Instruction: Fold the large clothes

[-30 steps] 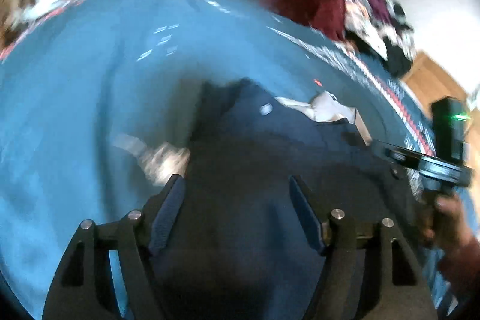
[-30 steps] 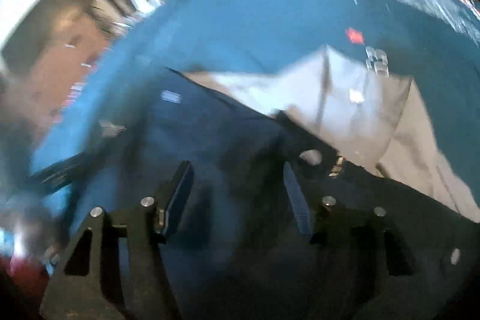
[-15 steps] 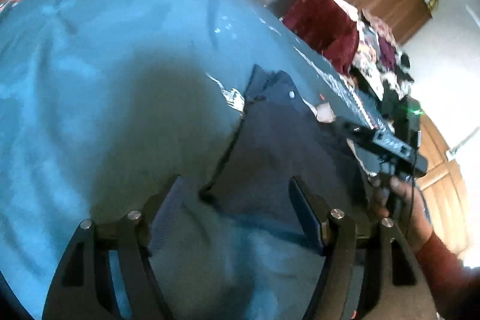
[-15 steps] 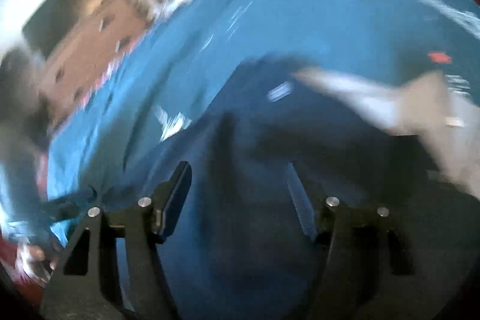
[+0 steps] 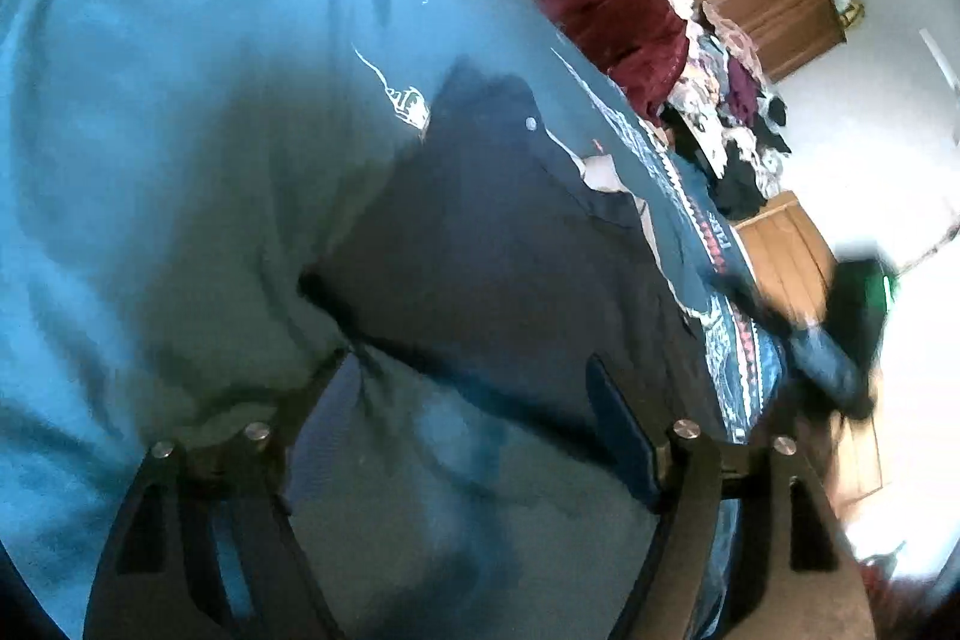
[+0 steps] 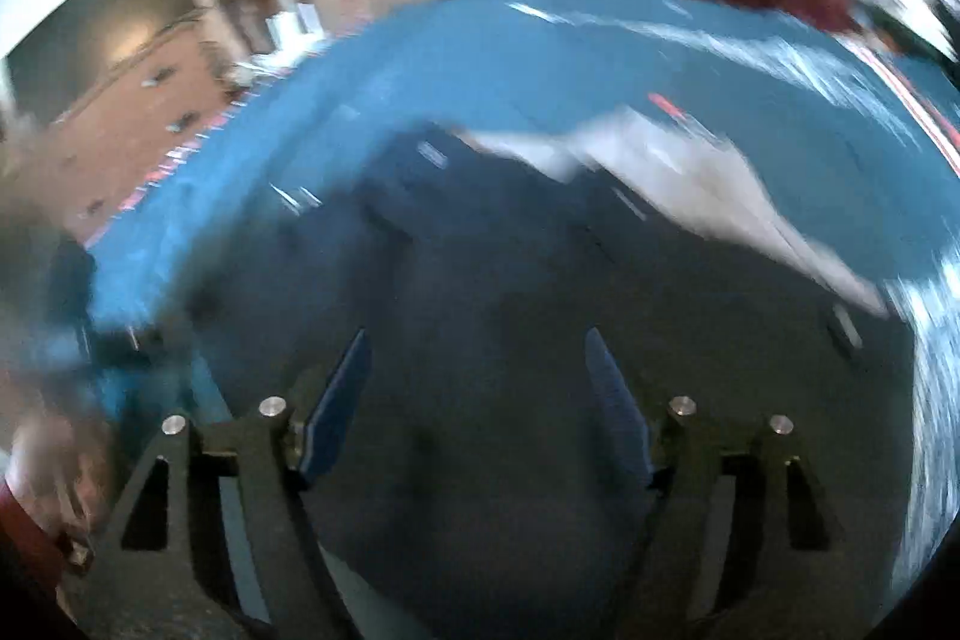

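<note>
Dark garment (image 5: 492,244) lies spread on a blue bedcover (image 5: 180,130).
Left gripper (image 5: 474,400) and right gripper (image 6: 480,376) hover spread wide, empty; best to pinch matching corners before folding.

The bedspread (image 5: 180,100) was teal with a red-and-white patterned border. The garment (image 5: 492,250) on it was dark navy with a pale beige lining (image 6: 690,184). A maroon blanket (image 5: 618,16) lay beyond.

You see a bed covered by a teal bedspread (image 5: 180,112), filling most of the frame. A dark navy garment (image 5: 480,244) lies flat at centre; a maroon clothes pile (image 5: 618,22) sits upper right.
</note>
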A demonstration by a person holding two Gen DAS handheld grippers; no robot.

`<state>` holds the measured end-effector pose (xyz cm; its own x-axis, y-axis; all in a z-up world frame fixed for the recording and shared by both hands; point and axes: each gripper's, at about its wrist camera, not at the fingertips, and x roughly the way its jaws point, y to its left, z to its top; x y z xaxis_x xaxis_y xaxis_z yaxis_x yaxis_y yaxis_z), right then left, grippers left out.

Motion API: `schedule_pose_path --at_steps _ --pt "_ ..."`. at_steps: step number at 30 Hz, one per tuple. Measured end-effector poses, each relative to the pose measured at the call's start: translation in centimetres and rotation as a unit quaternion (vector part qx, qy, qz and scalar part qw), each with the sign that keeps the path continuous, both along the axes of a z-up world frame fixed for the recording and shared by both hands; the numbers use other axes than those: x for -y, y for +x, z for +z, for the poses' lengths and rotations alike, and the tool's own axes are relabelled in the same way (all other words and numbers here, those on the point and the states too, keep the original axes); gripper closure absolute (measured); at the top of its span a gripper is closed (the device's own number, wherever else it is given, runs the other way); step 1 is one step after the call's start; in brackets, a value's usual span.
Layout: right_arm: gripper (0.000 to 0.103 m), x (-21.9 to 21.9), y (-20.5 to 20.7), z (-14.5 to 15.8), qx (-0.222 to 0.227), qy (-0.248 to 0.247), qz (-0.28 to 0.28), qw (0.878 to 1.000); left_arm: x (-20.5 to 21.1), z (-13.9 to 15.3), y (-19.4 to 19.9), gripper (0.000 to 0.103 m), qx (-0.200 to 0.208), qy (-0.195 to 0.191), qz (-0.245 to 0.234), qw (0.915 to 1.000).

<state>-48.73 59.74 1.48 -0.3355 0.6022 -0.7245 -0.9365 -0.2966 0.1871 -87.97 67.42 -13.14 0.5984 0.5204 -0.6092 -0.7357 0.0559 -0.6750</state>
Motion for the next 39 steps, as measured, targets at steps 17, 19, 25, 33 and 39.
schedule_pose_path --at_steps 17,19,25,33,39 --pt "0.030 6.6 4.2 -3.3 -0.070 -0.054 -0.061 0.994 -5.1 -0.9 4.0 0.022 -0.063 0.014 0.066 0.9957" --pt "0.030 6.5 4.1 -3.0 -0.086 -0.054 -0.062 0.993 -5.5 -1.0 4.8 0.022 -0.064 0.014 0.066 0.9957" --pt "0.030 4.0 4.0 -0.7 -0.105 -0.036 -0.072 0.991 -6.5 -1.1 5.6 0.098 -0.035 0.020 0.065 0.9970" --pt "0.030 4.8 12.7 2.1 -0.174 0.006 -0.158 0.972 -6.2 9.6 17.5 0.098 -0.124 0.178 -0.040 0.9753" --pt "0.030 10.0 22.9 0.0 -0.188 -0.001 -0.261 0.947 -0.3 13.5 35.8 0.098 -0.132 0.294 -0.225 0.9195"
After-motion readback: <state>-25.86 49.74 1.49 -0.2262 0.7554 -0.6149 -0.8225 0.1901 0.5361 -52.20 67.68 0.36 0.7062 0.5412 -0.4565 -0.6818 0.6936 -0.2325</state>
